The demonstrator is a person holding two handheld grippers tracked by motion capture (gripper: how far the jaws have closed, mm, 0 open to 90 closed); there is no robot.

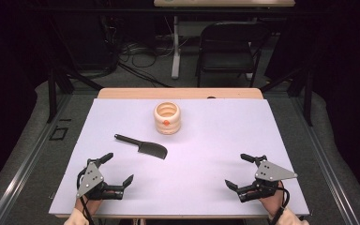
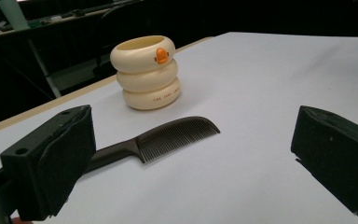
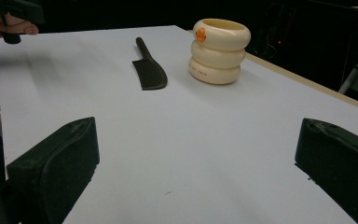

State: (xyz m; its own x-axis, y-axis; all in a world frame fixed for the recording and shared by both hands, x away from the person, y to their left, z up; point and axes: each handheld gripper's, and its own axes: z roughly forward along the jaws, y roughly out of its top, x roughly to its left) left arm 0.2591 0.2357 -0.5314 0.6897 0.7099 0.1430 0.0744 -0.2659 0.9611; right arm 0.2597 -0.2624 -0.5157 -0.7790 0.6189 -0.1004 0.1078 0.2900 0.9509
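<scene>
We hold the left gripper at seven o'clock on the table, jaws wide apart and nothing between them. The right gripper sits at five o'clock, jaws likewise spread and empty. The comb lies flat near the table's middle, at one o'clock from the left gripper and well apart from it, handle pointing toward ten o'clock. In the left gripper view the comb lies just ahead of the jaws, teeth facing us. The cup, cream with an orange mark, stands upright at twelve o'clock, just beyond the comb and not touching it.
</scene>
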